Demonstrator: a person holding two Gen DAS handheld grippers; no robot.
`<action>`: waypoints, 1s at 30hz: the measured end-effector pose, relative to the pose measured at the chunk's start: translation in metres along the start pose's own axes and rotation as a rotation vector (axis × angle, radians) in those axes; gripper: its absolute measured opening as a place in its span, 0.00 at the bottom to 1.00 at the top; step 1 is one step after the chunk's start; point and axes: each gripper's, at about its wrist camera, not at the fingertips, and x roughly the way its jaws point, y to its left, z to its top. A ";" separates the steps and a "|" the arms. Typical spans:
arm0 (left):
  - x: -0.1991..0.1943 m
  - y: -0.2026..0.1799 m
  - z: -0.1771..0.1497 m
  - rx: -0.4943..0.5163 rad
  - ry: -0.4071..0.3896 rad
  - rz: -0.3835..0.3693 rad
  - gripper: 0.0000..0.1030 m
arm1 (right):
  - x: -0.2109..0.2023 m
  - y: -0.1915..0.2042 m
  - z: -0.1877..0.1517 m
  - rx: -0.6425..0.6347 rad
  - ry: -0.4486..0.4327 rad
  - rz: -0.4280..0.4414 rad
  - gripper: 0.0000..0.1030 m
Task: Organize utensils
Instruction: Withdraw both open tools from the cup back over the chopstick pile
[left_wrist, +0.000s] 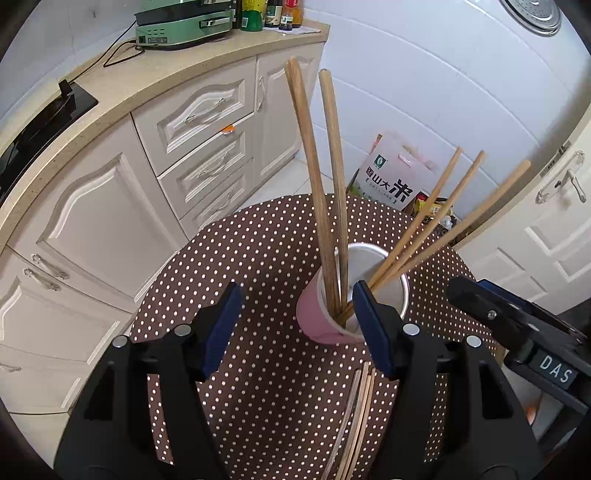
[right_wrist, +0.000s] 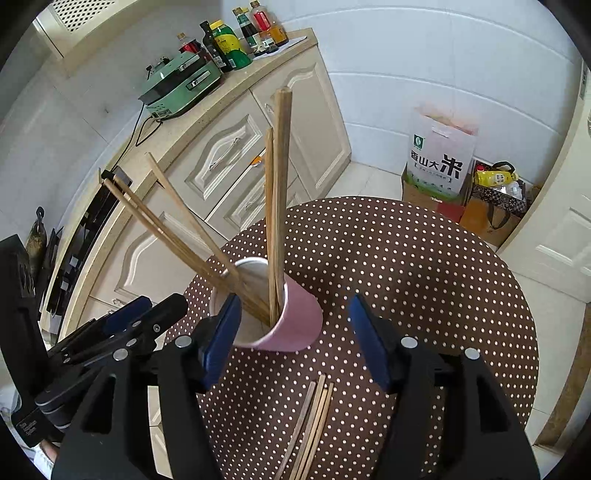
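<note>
A pink cup (left_wrist: 317, 314) (right_wrist: 295, 321) stands on a round table with a brown polka-dot cloth (left_wrist: 258, 251) (right_wrist: 424, 266). Several wooden chopsticks (left_wrist: 314, 177) (right_wrist: 279, 192) stand in it, leaning apart. More chopsticks (left_wrist: 356, 417) (right_wrist: 312, 424) lie flat on the cloth in front of the cup. My left gripper (left_wrist: 297, 325) is open and empty, just left of and near the cup. My right gripper (right_wrist: 293, 334) is open and empty, with the cup between its fingers in view; it also shows in the left wrist view (left_wrist: 509, 325).
Cream kitchen cabinets (left_wrist: 122, 206) with a countertop run along the left, bearing a green appliance (right_wrist: 181, 86) and bottles (right_wrist: 243, 33). A rice bag (right_wrist: 439, 158) and other bags (right_wrist: 495, 199) stand on the floor behind the table. A white door (left_wrist: 546, 221) is at right.
</note>
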 end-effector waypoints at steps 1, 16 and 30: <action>-0.002 0.000 -0.003 0.000 -0.002 0.004 0.60 | -0.001 0.000 -0.003 0.000 0.001 -0.003 0.59; -0.023 0.005 -0.041 0.024 -0.002 0.057 0.61 | -0.020 -0.006 -0.041 0.022 0.018 -0.053 0.67; -0.018 0.007 -0.079 0.060 0.071 0.084 0.63 | -0.008 -0.012 -0.077 0.045 0.093 -0.113 0.69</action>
